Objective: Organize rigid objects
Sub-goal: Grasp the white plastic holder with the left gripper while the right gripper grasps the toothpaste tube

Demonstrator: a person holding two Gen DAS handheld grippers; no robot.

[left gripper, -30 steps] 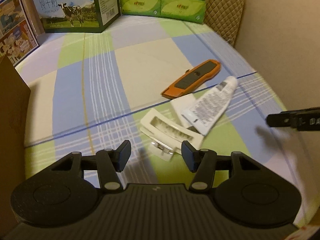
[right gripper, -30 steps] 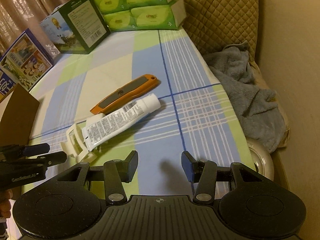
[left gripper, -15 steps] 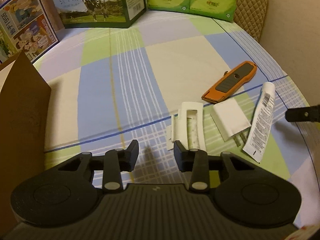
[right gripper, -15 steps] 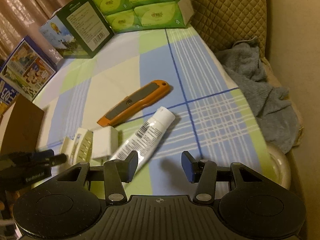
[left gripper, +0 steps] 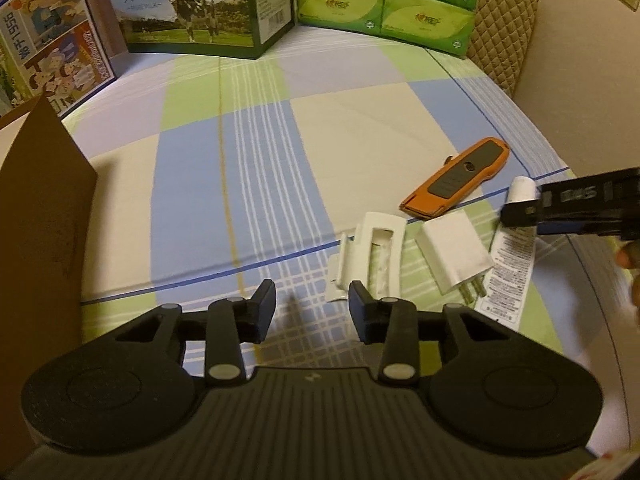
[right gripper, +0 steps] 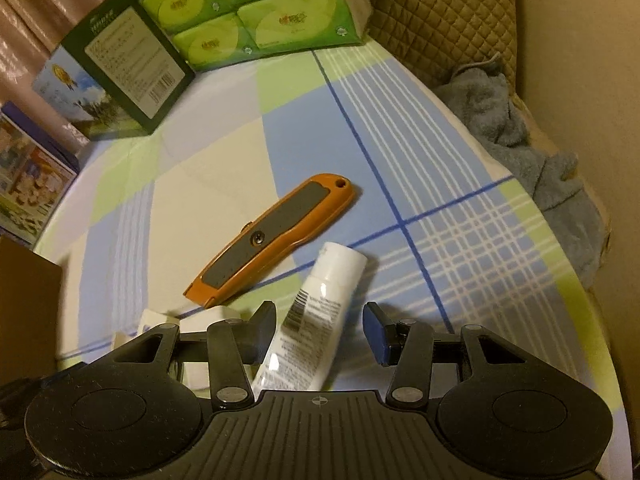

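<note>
An orange utility knife [left gripper: 458, 182] [right gripper: 272, 238] lies on the checked cloth. Near it lie a white tube [left gripper: 510, 256] [right gripper: 316, 320], a white plug adapter [left gripper: 454, 254] and a white plastic holder [left gripper: 370, 254]. My left gripper [left gripper: 312, 310] is open and empty, just short of the holder. My right gripper [right gripper: 320, 334] is open with the tube lying between its fingers, not clamped; it shows in the left wrist view [left gripper: 580, 210] over the tube's cap end.
A brown cardboard box [left gripper: 36, 248] stands at the left. A milk carton box [left gripper: 192, 4], green tissue packs [left gripper: 384, 0] and a picture box [left gripper: 48, 44] line the back. A grey towel [right gripper: 532, 156] lies off the right edge.
My right gripper has moved down and forward over the tube, which now lies between its fingers. My left gripper has opened wider and shifted slightly left of the holder.
</note>
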